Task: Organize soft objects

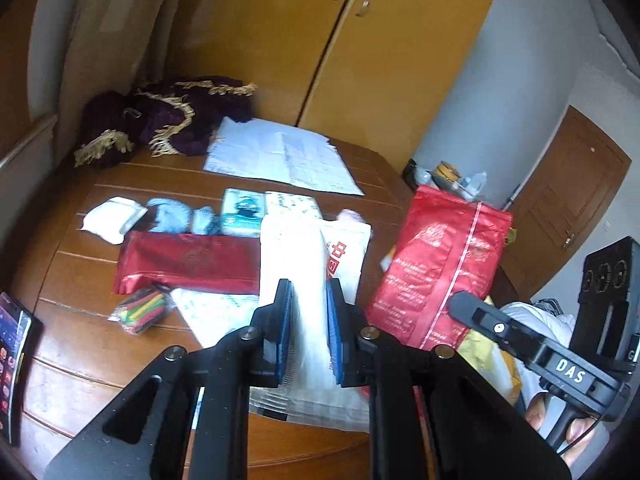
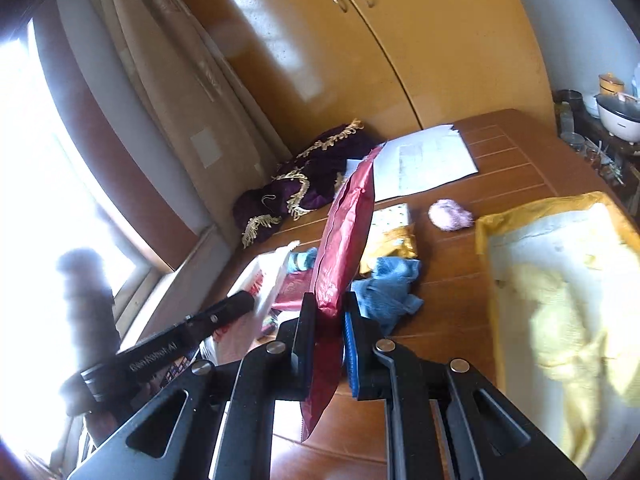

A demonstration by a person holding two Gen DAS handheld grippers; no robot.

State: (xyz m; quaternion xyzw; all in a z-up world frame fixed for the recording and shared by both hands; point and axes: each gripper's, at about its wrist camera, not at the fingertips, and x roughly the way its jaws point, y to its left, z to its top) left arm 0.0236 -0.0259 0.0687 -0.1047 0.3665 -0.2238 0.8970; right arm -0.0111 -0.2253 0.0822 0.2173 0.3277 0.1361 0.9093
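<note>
Wooden table (image 1: 100, 360), jaws pinching white bag (image 1: 310, 280), red bag (image 2: 340, 248)

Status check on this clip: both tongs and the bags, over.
Left tongs shut on white bag. Right tongs shut on red bag, lifted off table. Nothing blocking.

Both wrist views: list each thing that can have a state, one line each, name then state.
Left gripper: shut on a white plastic bag, lifted.
Right gripper: shut on a red foil bag, held up on edge.
Second red foil bag: lying flat on the wooden table.
Yellow wardrobe doors: closed.
Brown room door: closed.
</note>
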